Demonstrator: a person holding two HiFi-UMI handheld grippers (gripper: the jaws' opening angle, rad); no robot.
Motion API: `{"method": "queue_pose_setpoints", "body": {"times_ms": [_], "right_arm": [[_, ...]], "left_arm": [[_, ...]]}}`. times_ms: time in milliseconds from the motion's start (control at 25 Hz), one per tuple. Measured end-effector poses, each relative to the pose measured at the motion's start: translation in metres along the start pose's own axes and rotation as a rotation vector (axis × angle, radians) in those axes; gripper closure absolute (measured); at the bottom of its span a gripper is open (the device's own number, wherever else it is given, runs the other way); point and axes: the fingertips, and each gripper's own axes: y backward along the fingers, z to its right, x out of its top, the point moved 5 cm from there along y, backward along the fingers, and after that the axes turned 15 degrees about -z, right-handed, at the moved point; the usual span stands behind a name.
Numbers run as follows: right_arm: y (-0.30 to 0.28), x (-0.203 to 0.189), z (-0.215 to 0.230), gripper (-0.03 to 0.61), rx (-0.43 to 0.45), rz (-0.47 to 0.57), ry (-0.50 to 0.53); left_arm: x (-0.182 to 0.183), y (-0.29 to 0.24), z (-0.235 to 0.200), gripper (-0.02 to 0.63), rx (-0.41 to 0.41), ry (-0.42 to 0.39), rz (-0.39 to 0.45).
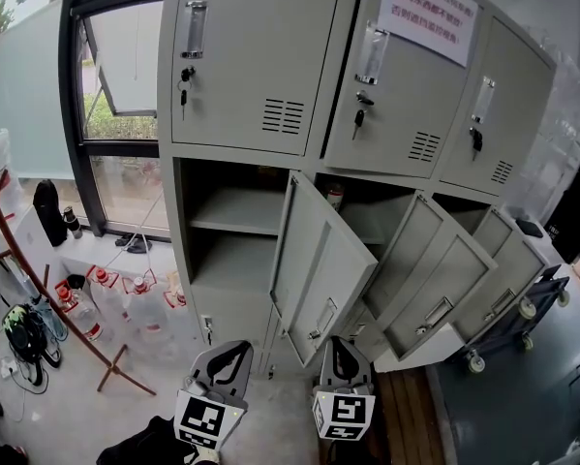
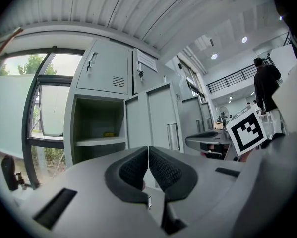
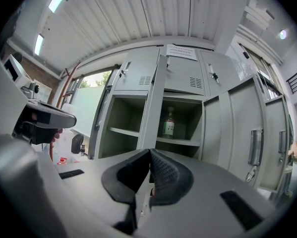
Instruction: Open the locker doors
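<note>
Six locker doors in one grey bank. Three upper doors [image 1: 256,46] shut, keys [image 1: 185,83] hanging in all three locks. Three lower doors [image 1: 319,264] swung outward, free edges angled toward the right, compartments exposed.

Two grippers low at the bottom edge of the head view, both clenched tight on nothing. Left gripper [image 1: 227,356] [image 2: 148,155] before the left lower compartment. Right gripper [image 1: 343,352] [image 3: 149,157] close by the bottom corner of the leftmost open door.

One bottle [image 1: 335,196] upright on the middle compartment's shelf; same bottle [image 3: 169,123] plain in the right gripper view, unseen from the left gripper. One printed notice [image 1: 427,8] on the upper middle door.

Left gripper view alone: one person [image 2: 265,86] standing far right. Head view alone: several water bottles [image 1: 86,298] on the floor [image 1: 270,400] under the window [image 1: 115,76], one wheeled cart [image 1: 541,294] beside the rightmost open door. Bare floor between grippers and locker front.
</note>
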Motion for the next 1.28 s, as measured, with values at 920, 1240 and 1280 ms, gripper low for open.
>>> {"method": "queue_pose_setpoints", "body": {"times_ms": [920,1240,1280], "right_arm": [[0.071,-0.012,-0.096,0.563,0.251,0.046,0.039],[0.083,-0.016,-0.108,0.564,0.287,0.047,0.037],[0.083,-0.016,-0.109,0.564,0.289,0.048,0.038]], "left_arm": [[-0.037,0.104,0.001,0.588,0.203,0.057,-0.011],[-0.045,0.126,0.005,0.588,0.237,0.073,-0.015],[-0.046,0.128,0.005,0.588,0.238,0.075,-0.014]]}}
